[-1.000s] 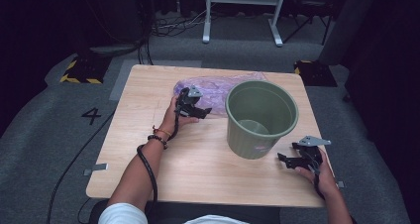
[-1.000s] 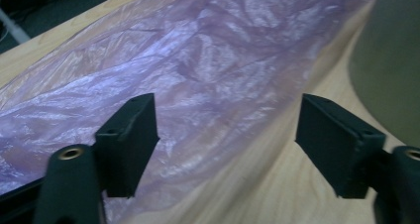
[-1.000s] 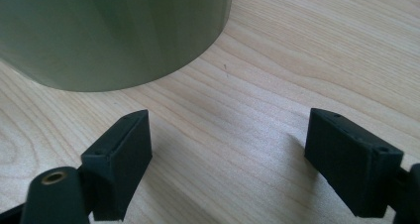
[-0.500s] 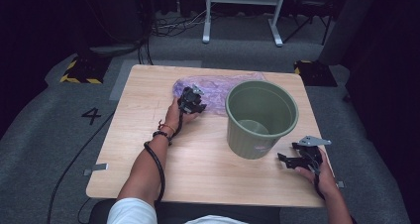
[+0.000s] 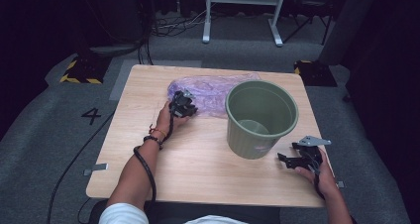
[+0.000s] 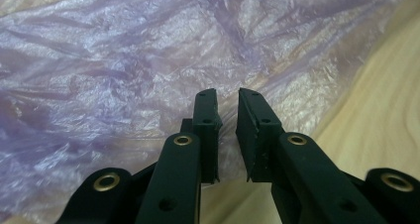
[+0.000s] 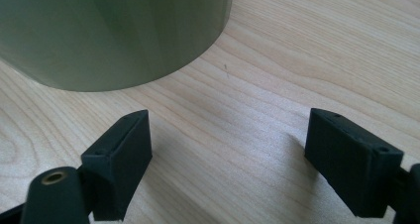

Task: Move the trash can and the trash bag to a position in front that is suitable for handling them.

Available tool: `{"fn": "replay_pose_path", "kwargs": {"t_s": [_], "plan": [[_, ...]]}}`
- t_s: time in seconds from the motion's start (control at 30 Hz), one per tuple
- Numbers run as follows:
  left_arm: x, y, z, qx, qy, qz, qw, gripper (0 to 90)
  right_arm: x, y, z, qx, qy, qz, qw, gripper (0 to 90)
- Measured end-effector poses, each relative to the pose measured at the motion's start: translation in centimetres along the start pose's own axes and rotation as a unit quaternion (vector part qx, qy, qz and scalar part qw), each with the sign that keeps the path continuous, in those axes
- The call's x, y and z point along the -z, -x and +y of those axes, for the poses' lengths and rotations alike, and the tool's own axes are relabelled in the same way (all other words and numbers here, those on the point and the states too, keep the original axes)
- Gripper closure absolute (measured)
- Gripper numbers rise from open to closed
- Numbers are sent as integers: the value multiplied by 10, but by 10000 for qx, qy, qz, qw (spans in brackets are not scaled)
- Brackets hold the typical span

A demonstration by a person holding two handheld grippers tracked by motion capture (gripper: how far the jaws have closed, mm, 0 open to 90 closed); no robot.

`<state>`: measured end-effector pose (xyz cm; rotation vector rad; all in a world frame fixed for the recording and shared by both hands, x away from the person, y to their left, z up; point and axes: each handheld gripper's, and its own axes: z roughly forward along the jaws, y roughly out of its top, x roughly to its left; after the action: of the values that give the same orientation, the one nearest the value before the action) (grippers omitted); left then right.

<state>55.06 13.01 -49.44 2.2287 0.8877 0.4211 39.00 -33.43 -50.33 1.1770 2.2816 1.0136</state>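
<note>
I am closing the left tongs (image 6: 228, 97) on the purple plastic bag (image 6: 124, 70); their jaws have just been narrowing and are now standing a thin gap apart, with a fold of the film between the pads, though I cannot tell for sure that the pads are already pressing on it. In the high view the left tongs (image 5: 182, 104) are sitting on the near edge of the bag (image 5: 213, 87), which is lying crumpled and flat toward the far edge of the surface (image 5: 198, 169), touching or just behind the green bucket (image 5: 261, 117). I am keeping the right tongs (image 7: 228, 159) spread wide with nothing between them, hovering low over bare wood just beside the bucket's wall (image 7: 114, 30), near the right near corner of the surface in the high view (image 5: 299, 157). As I judge it, the work is only starting: the bag is being gripped but is not yet lifted, opened or fitted into the bucket, which is standing upright and looking empty. My left forearm is reaching forward across the surface with the wrist tipped down toward the bag; my right hand is resting low at the near edge, pointing the tongs leftward at the bucket's base.
</note>
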Motion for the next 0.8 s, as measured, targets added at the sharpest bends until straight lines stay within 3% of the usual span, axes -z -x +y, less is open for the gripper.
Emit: {"fn": "replay_pose_path", "kwargs": {"t_s": [0.1, 0.27, 0.47, 0.67, 0.8], "plan": [[10, 0, -11, 28, 27, 33, 10000, 790, 0, 0, 0, 0, 0, 1, 10000, 180], [45, -4, -45, -37, -48, 46, 10000, 810, 0, 0, 0, 7, -1, 9, 10000, 180], [76, -9, -77, 78, -53, 32, 10000, 808, 0, 0, 0, 5, -6, 18, 10000, 179], [96, -9, -94, 77, -121, 108, 9998, 794, 0, 0, 0, -1, -7, 10, 10000, 179], [110, -4, -107, 55, -147, 284, 9995, 712, 0, 0, 0, -3, -5, 5, 10000, 179]]}}
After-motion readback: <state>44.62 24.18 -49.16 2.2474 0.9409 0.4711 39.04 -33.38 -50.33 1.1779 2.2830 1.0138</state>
